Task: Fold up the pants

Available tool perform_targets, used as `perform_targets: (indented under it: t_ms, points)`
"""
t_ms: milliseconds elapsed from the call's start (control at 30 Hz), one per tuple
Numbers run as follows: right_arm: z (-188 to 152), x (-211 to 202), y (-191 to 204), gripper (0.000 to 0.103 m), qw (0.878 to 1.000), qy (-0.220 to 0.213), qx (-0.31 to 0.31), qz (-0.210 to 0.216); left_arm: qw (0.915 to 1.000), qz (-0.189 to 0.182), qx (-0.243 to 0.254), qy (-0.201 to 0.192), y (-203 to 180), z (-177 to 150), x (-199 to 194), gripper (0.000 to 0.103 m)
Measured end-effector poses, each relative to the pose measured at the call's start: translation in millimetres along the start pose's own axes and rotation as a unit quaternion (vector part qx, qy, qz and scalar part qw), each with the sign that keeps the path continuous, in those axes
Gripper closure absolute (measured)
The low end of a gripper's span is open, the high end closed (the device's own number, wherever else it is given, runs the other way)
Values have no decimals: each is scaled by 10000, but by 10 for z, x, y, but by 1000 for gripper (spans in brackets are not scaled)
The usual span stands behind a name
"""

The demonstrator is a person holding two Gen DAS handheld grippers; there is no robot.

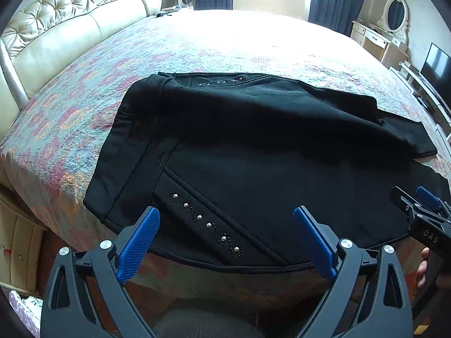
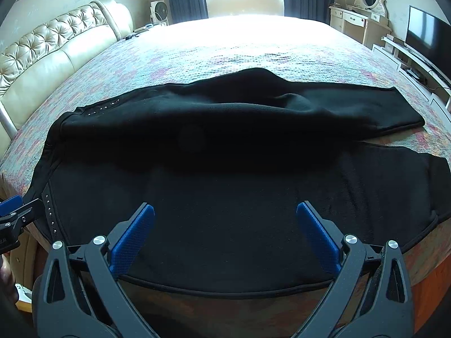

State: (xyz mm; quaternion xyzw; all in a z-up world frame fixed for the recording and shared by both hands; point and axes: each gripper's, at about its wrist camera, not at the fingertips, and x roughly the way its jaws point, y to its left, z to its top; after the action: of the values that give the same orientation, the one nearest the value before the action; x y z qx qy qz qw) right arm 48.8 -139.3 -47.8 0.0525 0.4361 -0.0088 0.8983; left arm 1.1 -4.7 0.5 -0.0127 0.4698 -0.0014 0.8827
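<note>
Black pants (image 1: 253,152) lie spread across the near part of the bed, waistband to the left, legs running right; they also fill the right wrist view (image 2: 225,155). A studded pocket trim (image 1: 205,222) sits near the front edge. My left gripper (image 1: 225,219) is open and empty, just above the pants' near edge by the waist. My right gripper (image 2: 225,217) is open and empty, above the near edge further along the leg. The right gripper also shows in the left wrist view (image 1: 420,205), and the left gripper's tip shows in the right wrist view (image 2: 14,208).
The bed (image 1: 225,45) has a patterned pink and grey cover and a tufted cream headboard (image 1: 70,22) on the left. A dresser with an oval mirror (image 1: 394,14) and a TV (image 1: 437,64) stand to the right. The bed's front edge (image 2: 225,309) is just below my grippers.
</note>
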Motion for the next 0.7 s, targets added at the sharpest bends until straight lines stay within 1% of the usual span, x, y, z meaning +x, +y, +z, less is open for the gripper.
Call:
perform_targets:
  t_ms: [700]
  points:
    - [-11,6,10,2,10000,30,-22,-12,10000,14,15,-12,-7,-2,-5,9]
